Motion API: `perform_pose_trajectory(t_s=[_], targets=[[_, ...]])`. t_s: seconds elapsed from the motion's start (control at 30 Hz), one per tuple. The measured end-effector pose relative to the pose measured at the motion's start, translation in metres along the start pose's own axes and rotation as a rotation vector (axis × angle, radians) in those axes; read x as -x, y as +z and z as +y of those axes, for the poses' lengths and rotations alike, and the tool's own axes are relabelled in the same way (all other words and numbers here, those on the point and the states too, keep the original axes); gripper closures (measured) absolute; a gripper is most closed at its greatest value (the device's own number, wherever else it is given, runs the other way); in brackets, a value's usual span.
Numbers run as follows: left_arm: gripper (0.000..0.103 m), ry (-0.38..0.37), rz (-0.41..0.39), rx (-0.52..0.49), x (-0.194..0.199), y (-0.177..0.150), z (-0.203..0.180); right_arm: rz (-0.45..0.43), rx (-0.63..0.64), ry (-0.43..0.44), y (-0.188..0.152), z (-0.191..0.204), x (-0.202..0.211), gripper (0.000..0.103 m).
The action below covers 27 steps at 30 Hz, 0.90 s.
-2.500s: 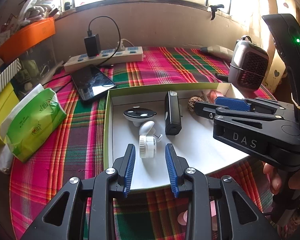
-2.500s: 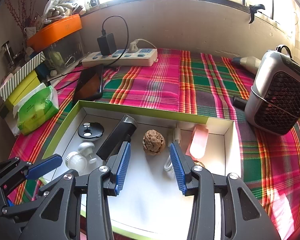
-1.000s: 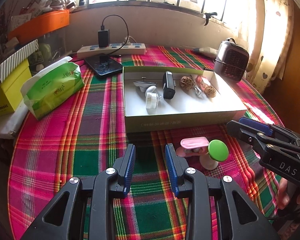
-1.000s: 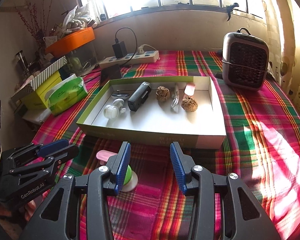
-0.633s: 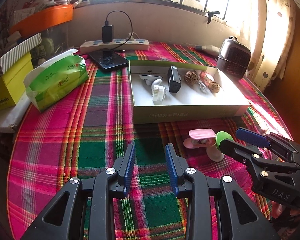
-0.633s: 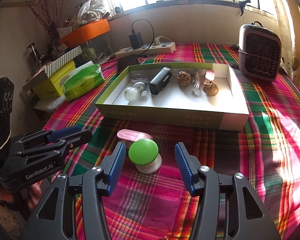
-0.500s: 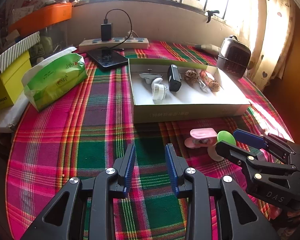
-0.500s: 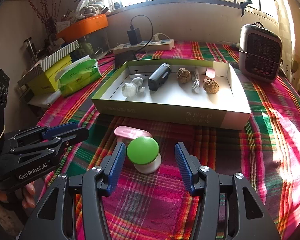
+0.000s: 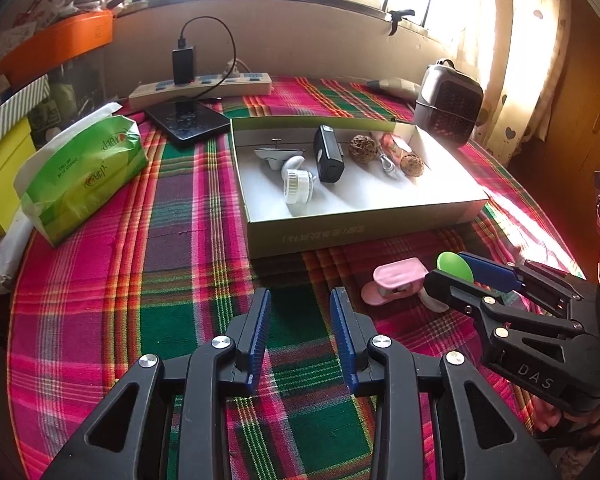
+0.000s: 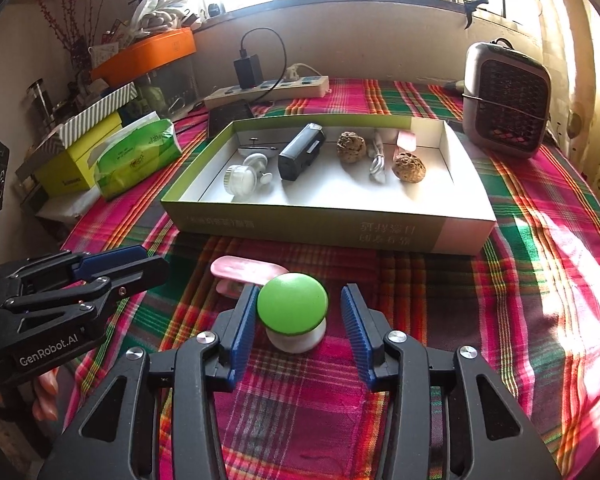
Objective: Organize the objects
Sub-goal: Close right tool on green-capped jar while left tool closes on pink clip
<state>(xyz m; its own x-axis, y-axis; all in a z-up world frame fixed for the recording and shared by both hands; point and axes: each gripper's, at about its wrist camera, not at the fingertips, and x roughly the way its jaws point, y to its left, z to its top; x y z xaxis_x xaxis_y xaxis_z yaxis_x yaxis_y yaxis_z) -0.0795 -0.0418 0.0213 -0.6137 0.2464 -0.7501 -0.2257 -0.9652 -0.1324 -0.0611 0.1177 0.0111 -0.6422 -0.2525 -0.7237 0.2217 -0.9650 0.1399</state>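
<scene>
The green-capped mushroom piece [image 10: 292, 310] is standing upright on the plaid cloth [image 10: 480, 320], just in front of the open box [image 10: 328, 226] and touching a pink clip [image 10: 244, 274] behind it. The right gripper [image 10: 298, 330] is straddling the cap, its jaws having just been closing; the left pad is reaching the cap's edge while the right pad is standing off. The left gripper [image 9: 300, 332] is hovering over bare cloth, its 2 jaws apart around nothing.
</scene>
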Motion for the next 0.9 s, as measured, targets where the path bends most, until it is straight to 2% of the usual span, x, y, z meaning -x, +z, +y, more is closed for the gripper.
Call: perform_pose_trajectory(t_s=[0.13,0.43,0.6,0.73,0.9], targets=[[0.074,-0.029,0.006,-0.023,-0.004,0.005,-0.004,-0.004,-0.006,-0.012,-0.001,0.0,0.003,0.068],[0.074,-0.129,0.011,-0.062,-0.008,0.011,-0.016,-0.006,-0.033,-0.062,-0.004,-0.014,0.009,0.068],[0.074,-0.15,0.002,-0.094,-0.012,0.017,-0.026,-0.005,-0.055,-0.08,-0.004,-0.027,0.013,0.068],[0.074,-0.144,0.02,-0.151,-0.018,0.02,-0.038,-0.008,-0.067,-0.07,-0.005,-0.037,0.016,0.068],[0.074,-0.171,0.048,-0.163,-0.025,0.021,-0.046,-0.009,-0.052,-0.08,-0.005,-0.042,0.016,0.068]])
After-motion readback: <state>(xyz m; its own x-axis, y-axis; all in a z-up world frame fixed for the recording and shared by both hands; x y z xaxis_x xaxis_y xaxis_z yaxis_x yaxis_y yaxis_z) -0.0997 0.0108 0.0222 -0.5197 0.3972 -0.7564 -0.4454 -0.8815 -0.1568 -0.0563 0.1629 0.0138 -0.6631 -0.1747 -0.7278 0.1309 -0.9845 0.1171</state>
